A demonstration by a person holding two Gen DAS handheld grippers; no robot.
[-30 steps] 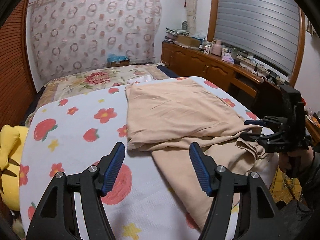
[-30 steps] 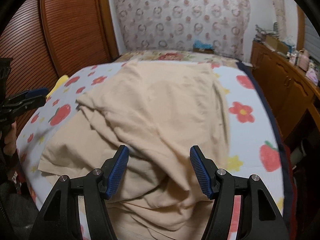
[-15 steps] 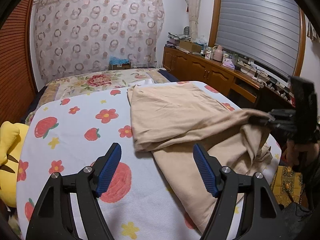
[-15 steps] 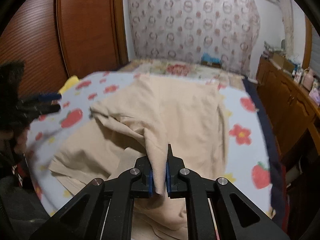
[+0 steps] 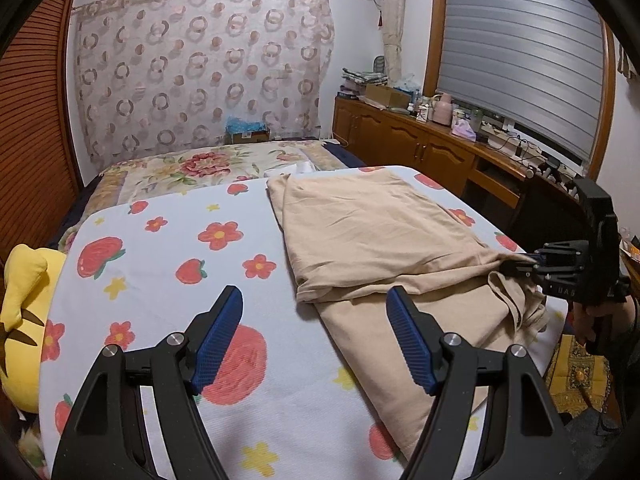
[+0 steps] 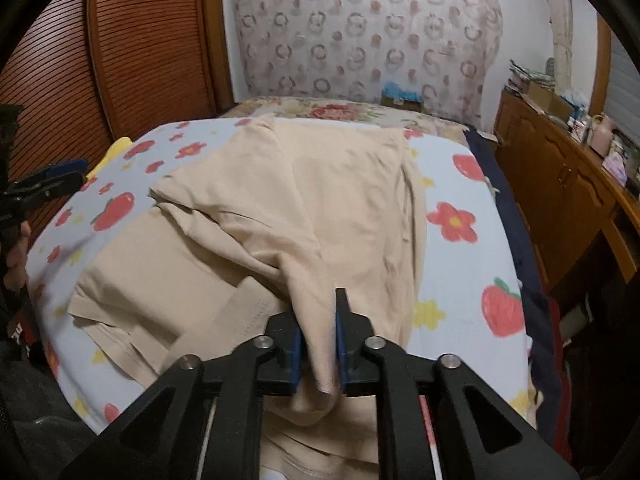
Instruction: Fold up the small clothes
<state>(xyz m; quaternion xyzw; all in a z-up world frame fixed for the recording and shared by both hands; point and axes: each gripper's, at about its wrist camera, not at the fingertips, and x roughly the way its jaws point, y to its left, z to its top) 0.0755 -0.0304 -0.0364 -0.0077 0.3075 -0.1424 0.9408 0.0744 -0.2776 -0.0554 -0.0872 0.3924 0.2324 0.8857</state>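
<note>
From the left wrist view, the left gripper (image 5: 314, 338) hovers with its jaws wide apart over the strawberry-print sheet (image 5: 160, 264), holding nothing; the beige garment (image 5: 384, 240) lies just beside it, partly folded (its near edge bunched), and the right gripper (image 5: 532, 262) pinches that edge at the bed's side; from the right wrist view, the right gripper (image 6: 318, 344) has its jaws narrow, clamped on a fold of the beige garment (image 6: 320, 200), which spreads across the sheet (image 6: 460, 200)

Soft cloth, matt plastic, glossy wood

The beige garment (image 5: 372, 224) is thin, matt, creased knit; the printed bedspread (image 5: 160, 264) is ribbed cloth. Each tool (image 5: 314, 340) is matt black plastic with ridged blue pads (image 5: 408, 344). The cabinet (image 5: 404, 140) is glossy wood.
</note>
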